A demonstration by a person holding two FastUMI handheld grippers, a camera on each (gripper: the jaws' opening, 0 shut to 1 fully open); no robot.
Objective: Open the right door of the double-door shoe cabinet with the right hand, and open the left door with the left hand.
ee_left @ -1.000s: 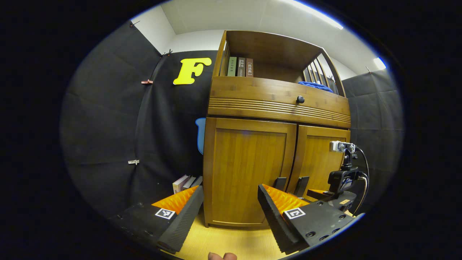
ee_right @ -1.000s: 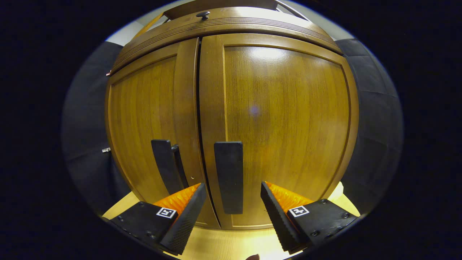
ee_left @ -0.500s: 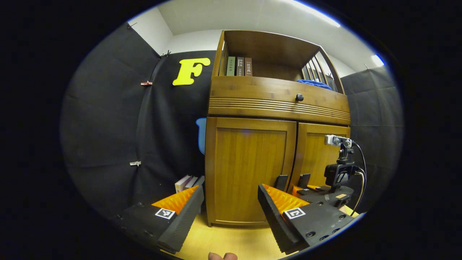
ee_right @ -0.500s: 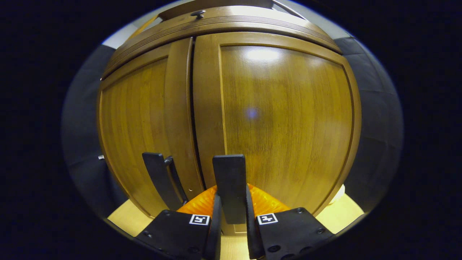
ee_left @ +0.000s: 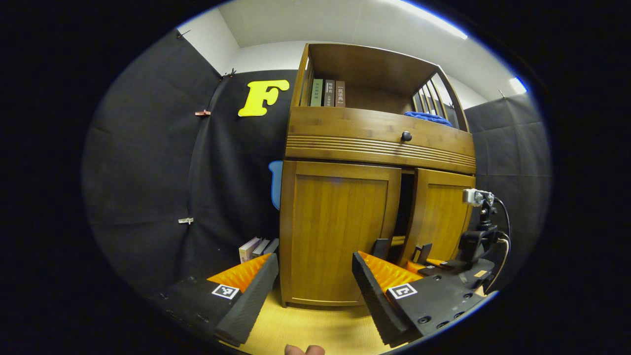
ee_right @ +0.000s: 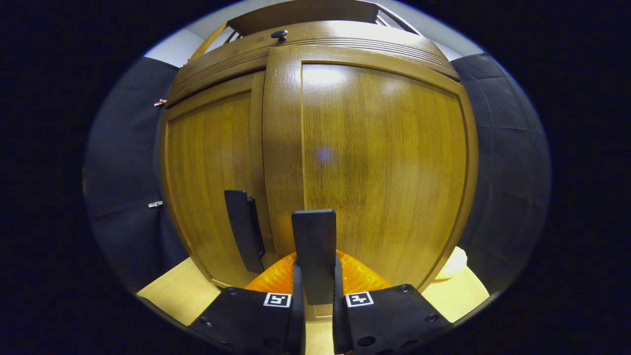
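The wooden shoe cabinet (ee_left: 379, 148) stands ahead in the left gripper view. Its left door (ee_left: 340, 231) is closed, with a dark bar handle (ee_left: 380, 247) near its inner edge. The right door (ee_left: 441, 217) stands slightly ajar, and a dark gap shows between the two doors. My left gripper (ee_left: 314, 256) is open and empty, short of the left door. My right gripper (ee_right: 315, 291) is shut on the right door's handle (ee_right: 314, 246), both fingers pressing its sides. The left door's handle (ee_right: 241, 229) sits just left of it. The right gripper (ee_left: 425, 260) also appears at the right door.
A drawer with a round knob (ee_left: 406, 136) runs above the doors. Books (ee_left: 328, 92) and a blue cloth (ee_left: 428, 117) lie on the open shelf. More books (ee_left: 256, 246) lean beside the cabinet's left side. The floor (ee_left: 305, 330) is light wood. A pale object (ee_right: 451, 264) lies right of the cabinet.
My right gripper closed on the right door's handle, then drew the door out, opening a gap between the doors. The left gripper stayed open in about the same place.
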